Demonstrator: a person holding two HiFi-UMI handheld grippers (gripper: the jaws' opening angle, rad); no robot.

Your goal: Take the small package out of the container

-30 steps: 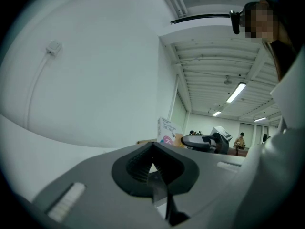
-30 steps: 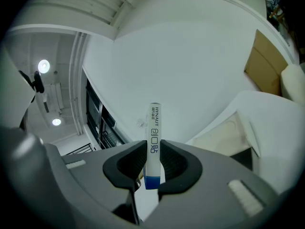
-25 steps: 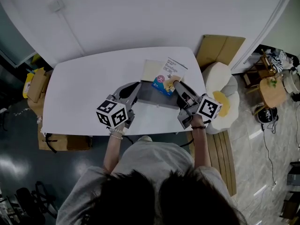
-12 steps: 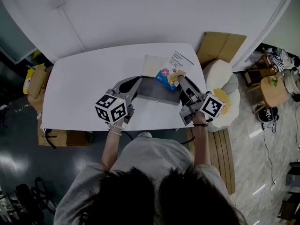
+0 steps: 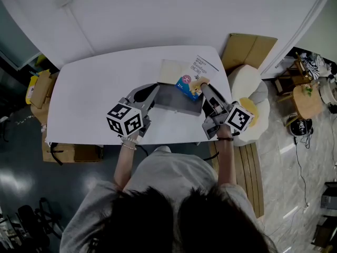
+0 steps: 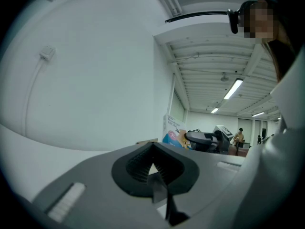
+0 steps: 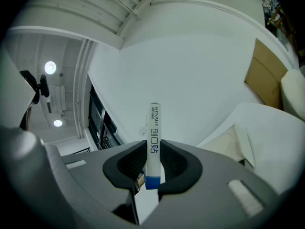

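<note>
A grey open container (image 5: 178,101) with a cream flap (image 5: 169,71) lies on the white table (image 5: 89,94). My left gripper (image 5: 150,95) is at its left edge, and in the left gripper view (image 6: 153,168) the jaws are closed on a thin grey edge of it. My right gripper (image 5: 202,87) is shut on the small white and blue package (image 5: 191,78), which it holds above the container's far right corner. In the right gripper view the package (image 7: 153,137) stands edge-on, upright between the pads of the right gripper (image 7: 153,165). The package (image 6: 174,133) also shows in the left gripper view.
Cardboard boxes (image 5: 40,95) stand on the floor left of the table. A flat cardboard sheet (image 5: 248,54) and a white cushioned seat (image 5: 251,94) are at its right end. The wall behind carries a socket with a cable (image 5: 64,4).
The right gripper has carried the package a little up and away from the container. The left gripper stays at the container's edge.
</note>
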